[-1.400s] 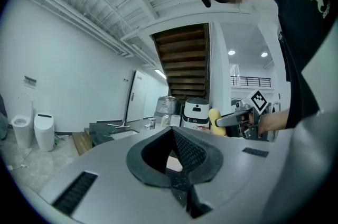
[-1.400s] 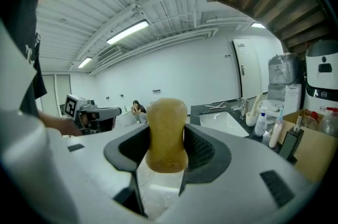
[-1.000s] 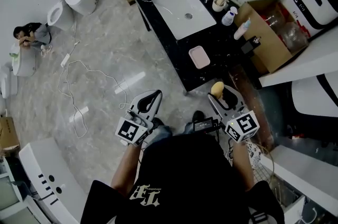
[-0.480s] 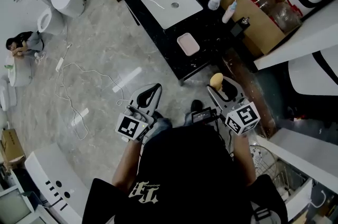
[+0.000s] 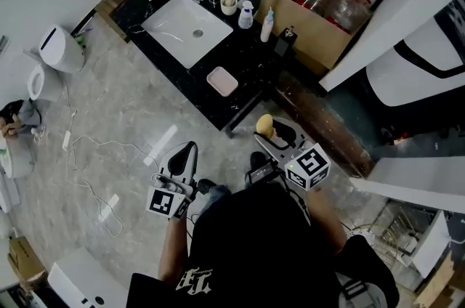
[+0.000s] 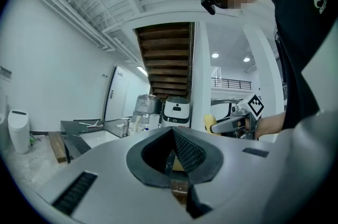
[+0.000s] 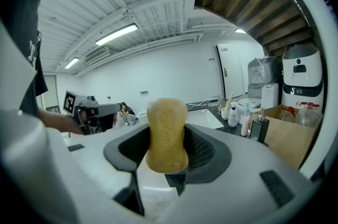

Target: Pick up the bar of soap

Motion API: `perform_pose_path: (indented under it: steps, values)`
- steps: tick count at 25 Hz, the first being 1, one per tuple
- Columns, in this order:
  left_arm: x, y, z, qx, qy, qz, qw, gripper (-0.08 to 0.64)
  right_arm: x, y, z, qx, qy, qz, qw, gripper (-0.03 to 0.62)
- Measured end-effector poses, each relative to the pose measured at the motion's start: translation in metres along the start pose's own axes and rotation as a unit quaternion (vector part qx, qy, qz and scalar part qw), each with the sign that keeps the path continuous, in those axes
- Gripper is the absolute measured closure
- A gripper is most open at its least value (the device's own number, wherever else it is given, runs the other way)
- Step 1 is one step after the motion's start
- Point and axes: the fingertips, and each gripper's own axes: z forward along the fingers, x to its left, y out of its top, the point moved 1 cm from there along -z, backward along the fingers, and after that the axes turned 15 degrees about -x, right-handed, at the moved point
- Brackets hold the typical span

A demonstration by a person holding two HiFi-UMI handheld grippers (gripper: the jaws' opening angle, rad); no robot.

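While pinching the soap point(image 7: 167, 133) across its middle with the right tongs point(image 5: 273, 134), aloft just off the near end of the tabletop point(image 5: 251, 61), best to press on the broad faces, judging it light, hard and slick, with the left tongs point(image 6: 172, 158) pressed together on nothing.

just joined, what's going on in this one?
A person stands short of the black counter with a handheld gripper in each hand. The right gripper is shut on the yellow bar of soap, held up in the air, clear of the counter. The left gripper has its jaws together with nothing in them. The pink soap dish beside the sink looks empty.
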Motion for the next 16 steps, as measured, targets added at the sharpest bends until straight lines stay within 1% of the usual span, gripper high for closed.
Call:
perform_pose_path:
  steps: [2, 3, 4, 6, 8, 12, 16]
  values:
    - [-0.008, 0.01, 0.002, -0.001, -0.008, -0.002, 1.0, 0.551, 0.004, 0.009, -0.006, 0.002, 0.001, -0.019, 1.0, 0.39]
    - [-0.013, 0.017, 0.004, -0.008, -0.017, 0.001, 0.9998, 0.551, 0.007, 0.015, -0.007, -0.001, 0.004, -0.029, 1.0, 0.39]
    - [-0.016, 0.022, 0.005, -0.014, -0.026, 0.006, 0.9995, 0.551, 0.009, 0.019, -0.008, -0.006, 0.007, -0.033, 0.999, 0.39]
    - [-0.019, 0.021, 0.007, -0.011, -0.034, 0.015, 0.9992, 0.551, 0.008, 0.021, -0.009, -0.01, 0.006, -0.032, 0.999, 0.39]
    - [-0.018, 0.016, 0.008, -0.004, -0.032, 0.016, 0.9993, 0.551, 0.007, 0.018, -0.01, -0.01, 0.002, -0.03, 1.0, 0.39]
    - [-0.016, 0.012, 0.004, -0.002, -0.026, 0.012, 0.9996, 0.551, 0.006, 0.018, -0.01, -0.016, -0.001, -0.022, 1.0, 0.39]
    - [-0.02, 0.002, 0.0, 0.006, -0.03, 0.003, 0.9995, 0.551, 0.001, 0.019, -0.021, -0.012, -0.014, -0.021, 1.0, 0.39]
